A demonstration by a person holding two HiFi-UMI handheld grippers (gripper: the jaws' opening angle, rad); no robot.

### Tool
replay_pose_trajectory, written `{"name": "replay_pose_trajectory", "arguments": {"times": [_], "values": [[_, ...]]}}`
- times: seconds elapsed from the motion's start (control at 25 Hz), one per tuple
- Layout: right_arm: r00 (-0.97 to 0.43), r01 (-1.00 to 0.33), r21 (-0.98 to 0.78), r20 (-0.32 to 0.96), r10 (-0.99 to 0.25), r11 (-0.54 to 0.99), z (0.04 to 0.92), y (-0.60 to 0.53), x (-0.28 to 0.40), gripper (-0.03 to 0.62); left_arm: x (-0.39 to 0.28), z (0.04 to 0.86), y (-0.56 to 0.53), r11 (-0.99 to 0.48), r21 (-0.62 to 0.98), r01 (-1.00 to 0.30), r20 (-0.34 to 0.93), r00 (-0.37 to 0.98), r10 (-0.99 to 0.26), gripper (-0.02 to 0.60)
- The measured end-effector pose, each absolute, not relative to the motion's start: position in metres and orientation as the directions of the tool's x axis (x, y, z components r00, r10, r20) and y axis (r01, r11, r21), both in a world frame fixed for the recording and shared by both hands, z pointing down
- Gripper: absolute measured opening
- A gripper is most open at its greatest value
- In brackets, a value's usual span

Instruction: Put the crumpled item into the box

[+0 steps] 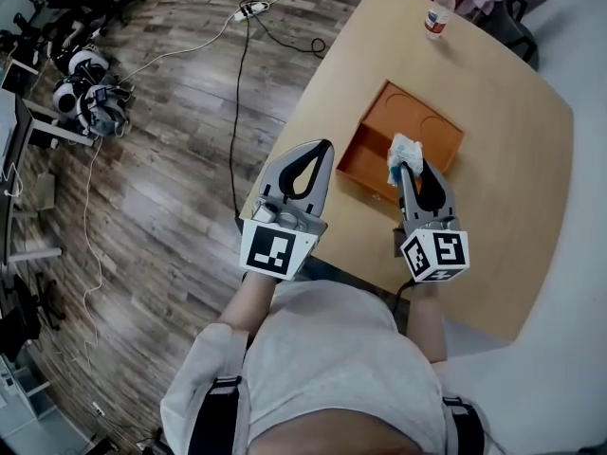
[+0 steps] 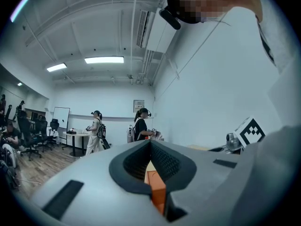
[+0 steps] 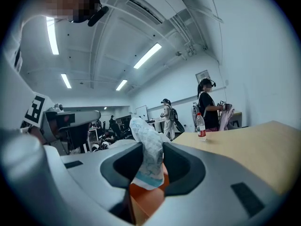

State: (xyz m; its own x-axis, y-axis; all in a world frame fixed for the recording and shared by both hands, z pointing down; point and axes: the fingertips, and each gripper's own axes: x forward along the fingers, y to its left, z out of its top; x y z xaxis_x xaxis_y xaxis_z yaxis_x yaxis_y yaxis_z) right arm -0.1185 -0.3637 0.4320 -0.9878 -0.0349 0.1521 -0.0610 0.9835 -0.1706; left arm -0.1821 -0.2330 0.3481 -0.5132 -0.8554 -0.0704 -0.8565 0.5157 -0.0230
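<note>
In the head view both forearms reach up from the person's torso at the bottom of the frame, and the two grippers are held side by side with their marker cubes toward the camera. The left gripper (image 1: pixel 321 148) sits left of centre over the near edge of the table (image 1: pixel 512 159) and points up and slightly right. Its own view shows the jaws brought together at the tips with nothing between them, and a sliver of the orange box (image 2: pixel 155 188) shows through the hollow behind them. The right gripper (image 1: pixel 408 169) lies just right of centre, angled up and slightly left. Its jaws are clamped on the crumpled item (image 1: pixel 404 149), a pale wad with bluish print. In the right gripper view the crumpled item (image 3: pixel 143 131) stands pinched between the dark pads. Its long axis runs nearly upright in the frame, the free top leans toward the upper left past the jaw tips, and the lower end hangs over the orange of the box (image 3: pixel 146 199). From above, the item sits over the lower right edge of the box (image 1: pixel 422 121), but I cannot tell whether the two touch. A water bottle (image 1: pixel 436 14) stands upright at the table's far end, in the upper right.
</note>
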Motion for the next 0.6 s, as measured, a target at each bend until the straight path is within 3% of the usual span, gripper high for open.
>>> {"name": "replay_pose_trajectory", "arguments": {"times": [0.6], "values": [[-0.931,-0.094,-0.186,0.365,-0.02,0.978,0.511,-0.381,-0.139,0.127,-0.201,0.374,-0.243,0.523,0.008,-0.852,-0.002,-0.523,-0.852,0.014]]}}
